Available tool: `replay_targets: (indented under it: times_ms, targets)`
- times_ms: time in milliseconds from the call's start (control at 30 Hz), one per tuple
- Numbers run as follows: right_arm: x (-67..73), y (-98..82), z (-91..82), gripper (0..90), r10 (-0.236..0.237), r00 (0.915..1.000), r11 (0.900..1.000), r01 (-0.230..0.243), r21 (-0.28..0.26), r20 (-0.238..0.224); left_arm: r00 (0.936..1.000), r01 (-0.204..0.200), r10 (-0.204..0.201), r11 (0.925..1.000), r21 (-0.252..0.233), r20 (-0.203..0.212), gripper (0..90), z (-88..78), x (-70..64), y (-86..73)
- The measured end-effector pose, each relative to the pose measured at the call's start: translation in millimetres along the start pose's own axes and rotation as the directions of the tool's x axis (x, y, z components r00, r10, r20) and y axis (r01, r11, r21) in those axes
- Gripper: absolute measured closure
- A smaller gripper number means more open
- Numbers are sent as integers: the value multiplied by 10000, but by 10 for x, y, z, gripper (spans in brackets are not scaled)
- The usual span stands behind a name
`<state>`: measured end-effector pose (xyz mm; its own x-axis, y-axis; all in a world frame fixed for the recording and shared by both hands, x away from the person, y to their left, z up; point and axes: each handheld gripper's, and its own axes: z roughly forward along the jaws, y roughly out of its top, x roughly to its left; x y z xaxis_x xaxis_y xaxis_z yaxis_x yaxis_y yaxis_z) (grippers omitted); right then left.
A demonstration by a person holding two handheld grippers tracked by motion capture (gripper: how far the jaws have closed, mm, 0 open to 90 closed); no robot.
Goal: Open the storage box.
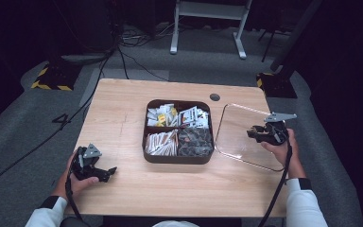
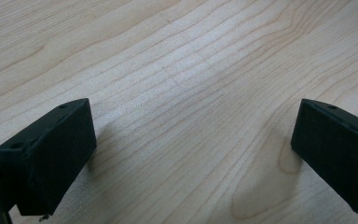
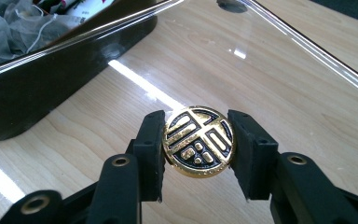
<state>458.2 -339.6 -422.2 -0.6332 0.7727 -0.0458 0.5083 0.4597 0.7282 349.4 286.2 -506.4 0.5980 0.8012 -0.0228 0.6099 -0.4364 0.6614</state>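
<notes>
The right gripper [image 3: 198,142] clenched the clear lid [image 1: 236,135] by its gold knob [image 3: 198,141], already off the box [image 1: 178,158], while the left gripper [image 2: 193,149] lay released, idle.

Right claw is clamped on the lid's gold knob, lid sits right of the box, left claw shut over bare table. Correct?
Not quite: the left claw is open, its jaws standing wide apart over the bare table, as the left gripper view shows. The rest holds: the right claw is clamped on the gold knob of the clear lid, which sits right of the box.
</notes>
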Motion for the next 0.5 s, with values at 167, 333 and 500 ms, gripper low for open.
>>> replay_targets:
  times_ms: [167, 333, 500]
  targets:
    - [-33, -74, 63, 586, 126, 9999, 9997, -126, 196, 2, 10000, 3, -3, 10000, -1, 1, 1, 0, 0, 0]
    - [-52, -135, 130, 586, 183, 9998, 9990, -182, 410, -15, 10000, 7, -7, 10000, -1, 3, 1, 0, 0, 0]
    - [-75, -185, 186, 586, 213, 9998, 9979, -213, 606, 6, 10000, 3, -3, 10000, -3, 1, 2, 0, 0, 0]
